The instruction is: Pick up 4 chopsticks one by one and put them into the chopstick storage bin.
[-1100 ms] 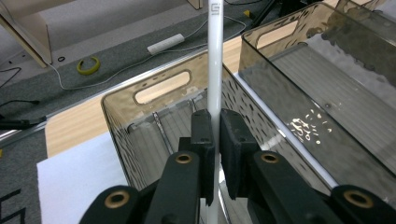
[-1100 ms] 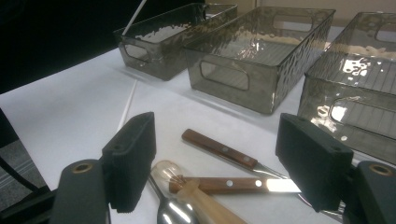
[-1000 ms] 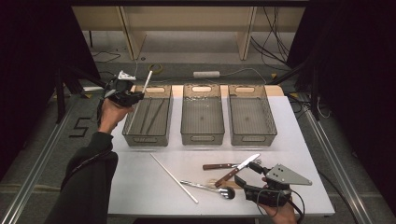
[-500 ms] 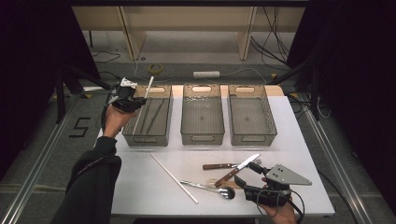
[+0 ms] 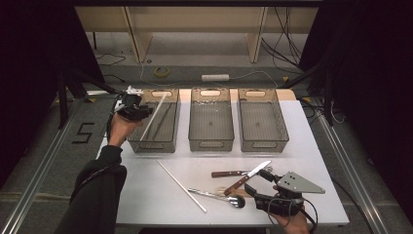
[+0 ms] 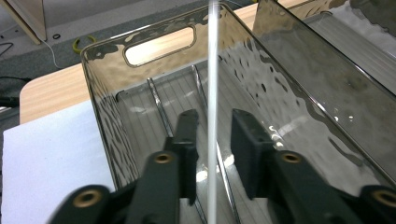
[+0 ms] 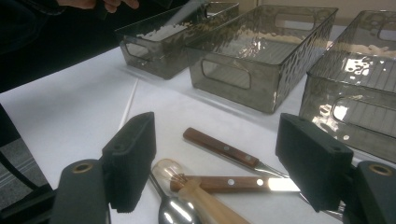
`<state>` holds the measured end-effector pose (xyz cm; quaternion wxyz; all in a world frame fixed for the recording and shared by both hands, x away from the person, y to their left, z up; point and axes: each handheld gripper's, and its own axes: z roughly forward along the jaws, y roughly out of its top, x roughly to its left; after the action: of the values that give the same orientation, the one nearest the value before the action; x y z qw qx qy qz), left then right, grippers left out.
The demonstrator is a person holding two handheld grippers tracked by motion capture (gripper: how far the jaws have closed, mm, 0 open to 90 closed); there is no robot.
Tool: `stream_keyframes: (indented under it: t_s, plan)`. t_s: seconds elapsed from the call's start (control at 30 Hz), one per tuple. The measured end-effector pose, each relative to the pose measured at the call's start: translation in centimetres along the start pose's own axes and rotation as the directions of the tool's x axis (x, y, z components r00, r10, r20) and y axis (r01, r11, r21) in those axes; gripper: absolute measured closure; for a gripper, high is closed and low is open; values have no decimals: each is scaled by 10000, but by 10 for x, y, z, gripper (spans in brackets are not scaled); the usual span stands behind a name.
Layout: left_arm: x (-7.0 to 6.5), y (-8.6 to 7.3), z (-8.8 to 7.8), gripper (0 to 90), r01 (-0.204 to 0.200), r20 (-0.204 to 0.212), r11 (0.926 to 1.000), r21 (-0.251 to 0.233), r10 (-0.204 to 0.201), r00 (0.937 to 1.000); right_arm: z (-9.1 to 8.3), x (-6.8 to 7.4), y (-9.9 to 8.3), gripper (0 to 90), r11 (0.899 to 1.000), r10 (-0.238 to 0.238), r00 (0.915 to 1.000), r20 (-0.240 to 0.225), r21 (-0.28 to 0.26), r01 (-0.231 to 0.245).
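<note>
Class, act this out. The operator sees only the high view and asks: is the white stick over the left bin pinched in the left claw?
Observer: No. The left claw has just been opening its jaws. The white stick stands between them with a gap on each side.
Operator: Anything in that bin already?
Observer: Two thin rods lie on the floor of the bin.
Operator: And the right claw?
Observer: The right claw is wide open above a spoon, gripping nothing.
</note>
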<state>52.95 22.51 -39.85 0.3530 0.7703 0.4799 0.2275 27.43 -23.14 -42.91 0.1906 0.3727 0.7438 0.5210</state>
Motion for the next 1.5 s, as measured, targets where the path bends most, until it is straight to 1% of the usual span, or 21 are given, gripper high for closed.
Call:
stream_keyframes:
  t_s: [0.07, 0.2, 0.27, 0.37, 0.47, 0.5, 0.53, 0.57, 0.6, 0.63, 0.7, 0.73, 0.87, 0.93, 1.0, 1.03, 1.07, 1.2, 1.3, 1.4, 1.5]
  plan:
    - [-2, 1, -3, 628, -122, 233, 9998, 171, 118, 9997, 0, 0, 0, 299, 10000, -7, 10000, -8, 17, 7]
    - [-12, 0, -14, 547, -663, 714, 9975, 236, 645, 9954, 0, 0, 0, 299, 10000, 2, 10000, -5, 18, -2]
    - [-20, -2, -20, 508, -1033, 1091, 9944, 233, 1002, 9890, 0, 0, 0, 299, 10000, 11, 10000, 9, 20, -11]
    - [-35, -6, -28, 456, -1729, 1376, 9843, 347, 1667, 9764, 0, 0, 0, 299, 10000, -2, 10000, 11, 28, 2]
    - [-47, -13, -35, 425, -2151, 1621, 9762, 267, 2081, 9646, 0, 0, 0, 299, 10000, -24, 10000, 9, 31, 24]
    - [-51, -16, -38, 415, -2172, 1740, 9759, 201, 2106, 9620, 0, 0, 0, 299, 10000, -34, 10000, 17, 30, 34]
    - [-55, -19, -39, 407, -2267, 1912, 9739, 95, 2208, 9564, 0, 0, 0, 299, 10000, -38, 10000, 21, 3, 38]
    - [-59, -22, -40, 405, -2472, 2126, 9687, 238, 2367, 9480, 0, 0, 0, 299, 10000, -40, 10000, 11, 31, 40]
    - [-64, -24, -41, 394, -2879, 2141, 9566, 458, 2721, 9382, 0, 0, 0, 299, 10000, -42, 10000, 8, 21, 42]
    - [-68, -26, -42, 385, -2995, 2109, 9527, 513, 2828, 9357, 0, 0, 0, 299, 10000, -59, 10000, 19, 3, 59]
    - [-76, -30, -45, 373, -3244, 2423, 9442, 566, 3022, 9219, -1, 1, 1, 299, 9999, -112, 9999, 13, -3, 112]
    - [-80, -33, -46, 368, -3415, 2461, 9380, 589, 3179, 9156, -2, 1, 1, 299, 9999, -162, 9999, 17, -1, 162]
    - [-97, -40, -50, 352, -4357, 2881, 8961, 852, 3964, 8717, -1, 1, 2, 299, 9999, -141, 9999, -20, -19, 140]
    - [-103, -40, -52, 339, -4542, 3003, 8866, 873, 4113, 8606, -2, 1, 2, 299, 9999, -171, 9999, -22, 10, 171]
    - [-107, -39, -54, 336, -4796, 2971, 8734, 850, 4372, 8489, -2, 1, 1, 299, 9998, -176, 9998, -46, 36, 176]
    - [-108, -39, -54, 333, -4814, 2960, 8721, 876, 4387, 8485, -2, 1, 1, 299, 9998, -182, 9998, -35, 67, 182]
    - [-108, -40, -55, 329, -4839, 3028, 8707, 885, 4393, 8458, -1, 1, 1, 299, 9998, -181, 9998, -27, 37, 181]
    - [-112, -42, -57, 318, -5108, 3307, 8547, 931, 4573, 8255, -1, 1, 1, 299, 9999, -155, 9999, -25, 49, 155]
    - [-117, -44, -59, 303, -5353, 3538, 8401, 881, 4759, 8052, -1, 1, 1, 299, 9999, -154, 9999, -23, 42, 155]
    - [-124, -47, -60, 296, -5736, 3718, 8139, 929, 5061, 7783, 0, 2, 1, 298, 9999, -153, 9999, -26, 11, 153]
    - [-130, -49, -60, 287, -5959, 3892, 7977, 932, 5217, 7592, -1, 2, 1, 298, 9999, -171, 9999, -25, 29, 171]
